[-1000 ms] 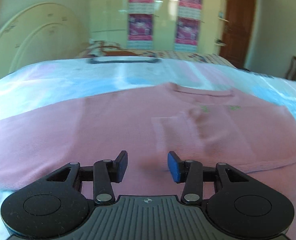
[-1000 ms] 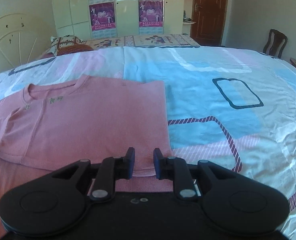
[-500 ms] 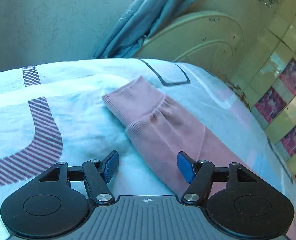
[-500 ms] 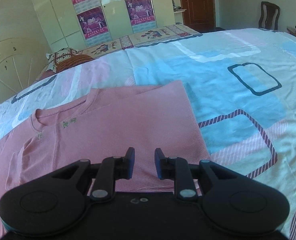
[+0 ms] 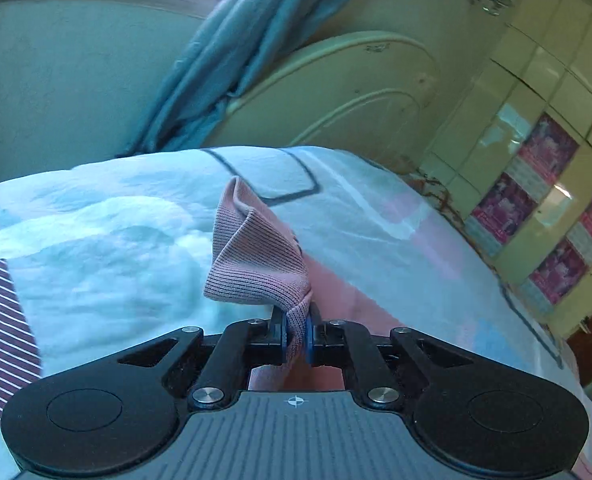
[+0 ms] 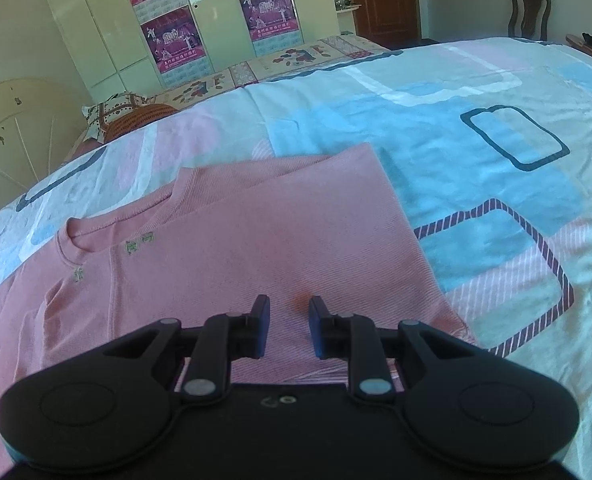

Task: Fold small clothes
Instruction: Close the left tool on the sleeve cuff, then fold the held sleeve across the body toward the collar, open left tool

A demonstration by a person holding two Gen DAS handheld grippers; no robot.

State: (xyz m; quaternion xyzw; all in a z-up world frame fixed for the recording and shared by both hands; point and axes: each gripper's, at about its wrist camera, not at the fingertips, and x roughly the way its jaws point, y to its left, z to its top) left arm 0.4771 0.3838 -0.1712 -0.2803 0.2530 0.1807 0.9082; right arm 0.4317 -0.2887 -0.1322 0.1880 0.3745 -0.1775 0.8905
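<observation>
Sleeve-fold step: our left gripper (image 5: 296,334) has just closed its fingers on the cuff (image 5: 256,264) of the pink top (image 6: 256,240) lying on the bed (image 6: 496,92), while our right gripper (image 6: 288,326) hovers, fingers apart and empty, over the hem; next, we judge, the sleeve is carried across the body.
</observation>
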